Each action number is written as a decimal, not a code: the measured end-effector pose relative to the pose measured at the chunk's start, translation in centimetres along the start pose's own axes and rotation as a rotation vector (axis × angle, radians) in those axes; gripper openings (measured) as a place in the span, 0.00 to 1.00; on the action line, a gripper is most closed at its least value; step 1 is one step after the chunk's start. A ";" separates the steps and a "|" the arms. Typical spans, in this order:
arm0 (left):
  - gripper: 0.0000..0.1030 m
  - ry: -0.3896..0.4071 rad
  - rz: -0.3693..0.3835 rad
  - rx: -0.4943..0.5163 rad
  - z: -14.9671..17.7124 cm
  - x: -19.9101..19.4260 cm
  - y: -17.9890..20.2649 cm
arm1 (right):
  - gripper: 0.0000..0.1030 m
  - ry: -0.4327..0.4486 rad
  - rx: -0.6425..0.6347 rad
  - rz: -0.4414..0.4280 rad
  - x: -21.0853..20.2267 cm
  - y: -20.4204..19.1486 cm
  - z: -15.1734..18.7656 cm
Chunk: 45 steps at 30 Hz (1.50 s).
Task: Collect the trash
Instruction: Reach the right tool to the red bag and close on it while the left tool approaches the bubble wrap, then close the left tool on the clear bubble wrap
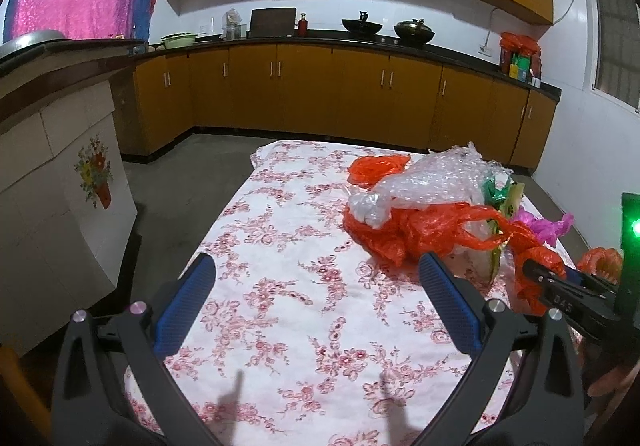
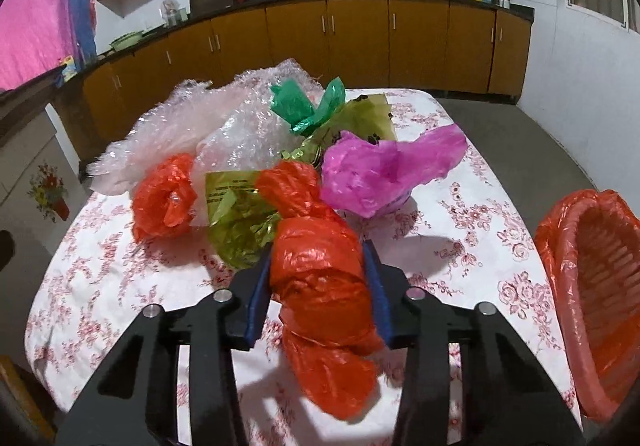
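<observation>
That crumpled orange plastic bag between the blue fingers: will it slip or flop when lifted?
The orange bag looks thin and crinkly, so probably light. The right gripper pinches its bunched middle; loose ends would likely droop. Glossy film might slip somewhat.

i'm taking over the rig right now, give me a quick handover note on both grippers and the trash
Right gripper: blue pads pressed on a rolled orange plastic bag at the near end of the pile.
Left gripper: open, empty, over bare floral tablecloth.
On the table: bubble wrap, green bag, pink bag, olive-yellow wrapper, another crumpled orange bag.
Orange-lined basket stands at the table's right edge; nothing visible inside it.
Done: one bag gripped. Left: carry it to the basket, probably, then clear the rest.
</observation>
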<state>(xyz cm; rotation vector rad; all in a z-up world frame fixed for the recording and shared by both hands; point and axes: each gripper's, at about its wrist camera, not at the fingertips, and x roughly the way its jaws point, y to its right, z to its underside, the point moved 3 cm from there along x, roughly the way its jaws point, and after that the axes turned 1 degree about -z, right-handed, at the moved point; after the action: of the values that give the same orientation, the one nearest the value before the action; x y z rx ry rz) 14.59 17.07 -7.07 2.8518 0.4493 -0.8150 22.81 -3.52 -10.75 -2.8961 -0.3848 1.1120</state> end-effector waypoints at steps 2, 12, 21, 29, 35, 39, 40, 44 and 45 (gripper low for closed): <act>0.96 0.001 0.005 0.005 0.0 0.1 0.4 | 0.40 0.012 0.003 -0.020 -0.8 -0.1 0.0; 0.96 0.008 0.034 0.041 -0.9 0.5 2.2 | 0.38 0.107 -0.004 -0.083 -5.4 -0.6 -1.1; 0.96 0.042 0.091 0.098 -4.0 2.7 6.1 | 0.38 0.158 0.040 0.015 -7.6 3.5 -2.2; 0.88 -0.028 0.160 0.100 -6.1 6.5 9.3 | 0.38 0.138 0.065 0.045 -6.9 5.3 -1.8; 0.88 -0.013 0.157 0.185 -6.0 6.4 12.5 | 0.38 0.128 0.078 0.042 -6.7 5.8 -1.6; 0.76 -0.044 0.126 0.212 -5.5 7.8 13.5 | 0.38 0.128 0.084 0.041 -7.0 6.1 -1.7; 0.73 -0.051 0.119 0.214 -5.4 8.1 13.6 | 0.38 0.128 0.085 0.042 -7.0 6.2 -1.8; 0.57 -0.078 0.121 0.207 -5.3 9.3 13.4 | 0.38 0.127 0.097 0.043 -7.2 6.7 -1.8; 0.54 -0.086 0.131 0.197 -5.4 9.5 13.4 | 0.38 0.127 0.099 0.043 -7.2 6.8 -1.8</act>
<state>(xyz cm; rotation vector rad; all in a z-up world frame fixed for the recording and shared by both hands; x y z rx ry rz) 29.24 7.93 -6.93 2.9692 0.1786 -1.0025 20.30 -11.65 -5.36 -2.8803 -0.2570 0.9178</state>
